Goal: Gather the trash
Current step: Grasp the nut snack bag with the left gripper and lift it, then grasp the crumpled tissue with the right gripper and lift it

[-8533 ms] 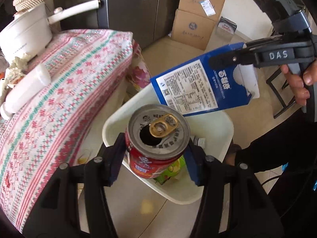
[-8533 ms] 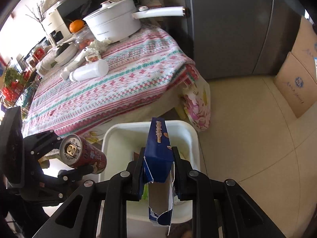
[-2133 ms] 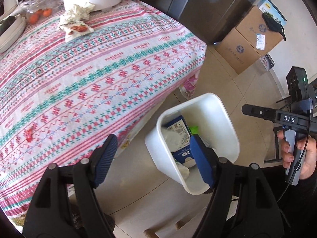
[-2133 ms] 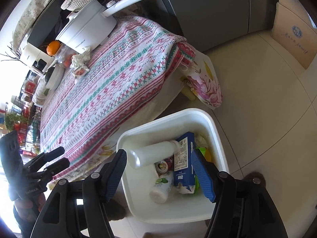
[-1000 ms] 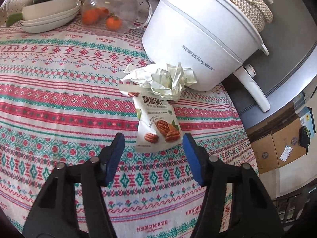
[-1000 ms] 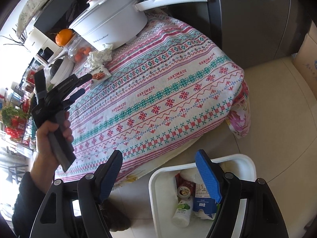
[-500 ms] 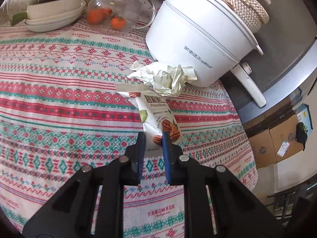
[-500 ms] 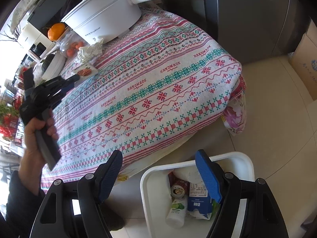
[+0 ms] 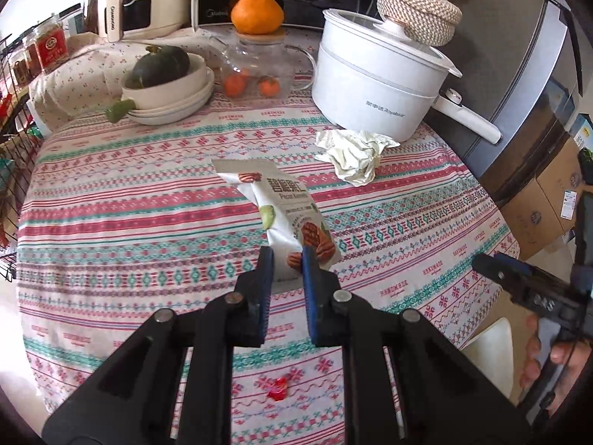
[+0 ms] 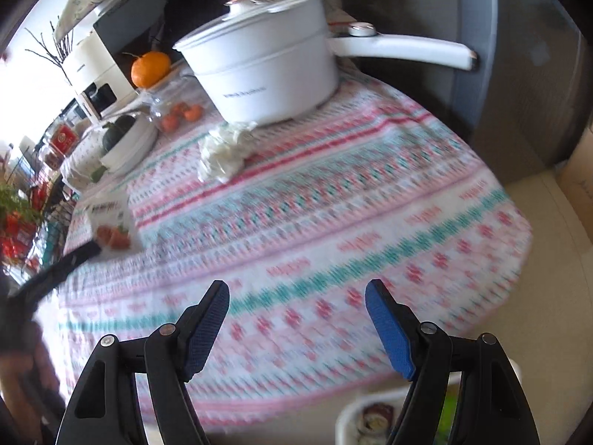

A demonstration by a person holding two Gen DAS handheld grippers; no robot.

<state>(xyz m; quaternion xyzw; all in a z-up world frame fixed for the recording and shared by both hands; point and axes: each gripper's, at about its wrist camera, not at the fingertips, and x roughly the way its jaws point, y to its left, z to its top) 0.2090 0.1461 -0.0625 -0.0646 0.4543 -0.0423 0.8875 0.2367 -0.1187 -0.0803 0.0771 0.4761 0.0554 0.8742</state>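
The table (image 9: 111, 222), under a striped patterned cloth, carries a white pot (image 9: 374, 89), stacked bowls with a squash (image 9: 163, 85), a glass jar of small oranges (image 9: 255, 70) and, just in front of the pot, a crumpled paper wad (image 9: 352, 152). The left gripper (image 9: 288, 259) is clamped on the lower end of a nut packet (image 9: 285, 211), which looks lifted clear of the cloth, its top leaning away. The right gripper (image 10: 296, 296) hovers over the table's near edge with fingers wide apart and nothing between them. To finish this step well, I would keep the pinch firm on the thin packet and carry it level to the bin without swinging, since a limp packet could slip out. The wad looks like the right gripper's likely next pick. Only the right view shows the bin (image 10: 344, 419), low at the frame's bottom with trash inside; only the left view shows a small red scrap (image 9: 276, 395) on the cloth near the camera.
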